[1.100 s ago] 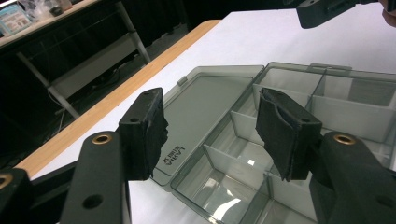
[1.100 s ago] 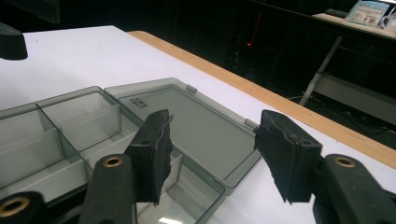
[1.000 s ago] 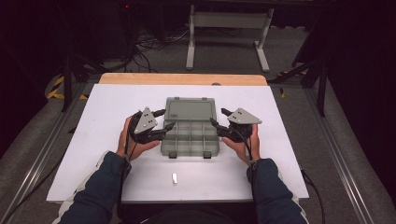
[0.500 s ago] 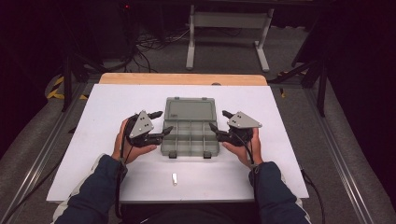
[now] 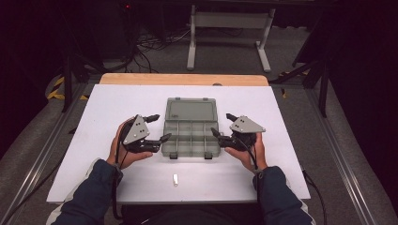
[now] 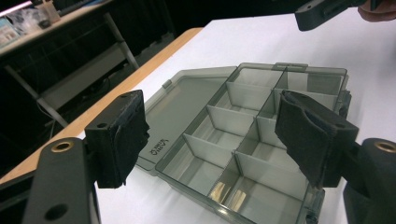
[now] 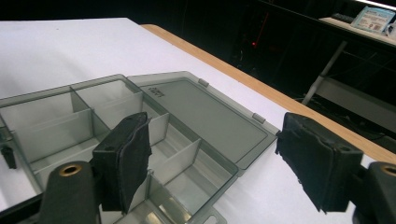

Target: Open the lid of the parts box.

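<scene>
A white tabletop [image 5: 117,108], edged at its far side by a strip of bare pale wood [image 5: 183,79], is seen from above under dim surroundings. A smoky grey, see-through compartment box [image 5: 190,126] is laid open at the centre of the white surface, its flat lid folded back toward the wooden edge and its divided tray nearer the front. A small white oblong piece [image 5: 175,179] is left lying alone near the front edge, apart from the box.

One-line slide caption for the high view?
Open compartment box on a white table, lid laid flat; left gripper and right gripper flank it with jaws just opened, empty.
</scene>
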`<state>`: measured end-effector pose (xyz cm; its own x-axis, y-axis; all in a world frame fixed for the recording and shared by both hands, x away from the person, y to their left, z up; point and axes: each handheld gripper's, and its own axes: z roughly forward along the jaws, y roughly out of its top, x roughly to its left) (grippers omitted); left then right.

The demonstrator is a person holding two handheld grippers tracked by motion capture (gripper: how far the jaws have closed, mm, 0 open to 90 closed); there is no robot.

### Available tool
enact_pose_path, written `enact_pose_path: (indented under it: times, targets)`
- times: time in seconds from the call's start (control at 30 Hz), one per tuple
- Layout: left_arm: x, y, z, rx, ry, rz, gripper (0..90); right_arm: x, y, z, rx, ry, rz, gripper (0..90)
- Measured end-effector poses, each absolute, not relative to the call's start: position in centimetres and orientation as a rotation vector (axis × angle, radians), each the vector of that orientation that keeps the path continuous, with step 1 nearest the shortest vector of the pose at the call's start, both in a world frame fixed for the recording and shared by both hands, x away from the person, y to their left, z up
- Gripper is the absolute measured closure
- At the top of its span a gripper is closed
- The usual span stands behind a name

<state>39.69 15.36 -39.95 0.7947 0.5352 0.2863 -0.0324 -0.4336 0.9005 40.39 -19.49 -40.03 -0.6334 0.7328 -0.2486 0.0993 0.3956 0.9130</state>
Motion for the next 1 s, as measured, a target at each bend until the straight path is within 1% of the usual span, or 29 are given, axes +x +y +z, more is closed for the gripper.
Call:
enact_pose_path:
  times: [0.77, 1.0]
  targets:
    - [37.1, 16.9, -40.9, 1.938, 0.324, 0.645, 18.2, 38.0, -19.1, -40.2, 0.649, 2.060, 1.247, 15.9]
    - [36.4, 17.2, -41.4, 1.941, 0.315, 0.625, 17.0, 37.1, -19.2, -40.5, 0.632, 2.077, 1.235, 15.0]
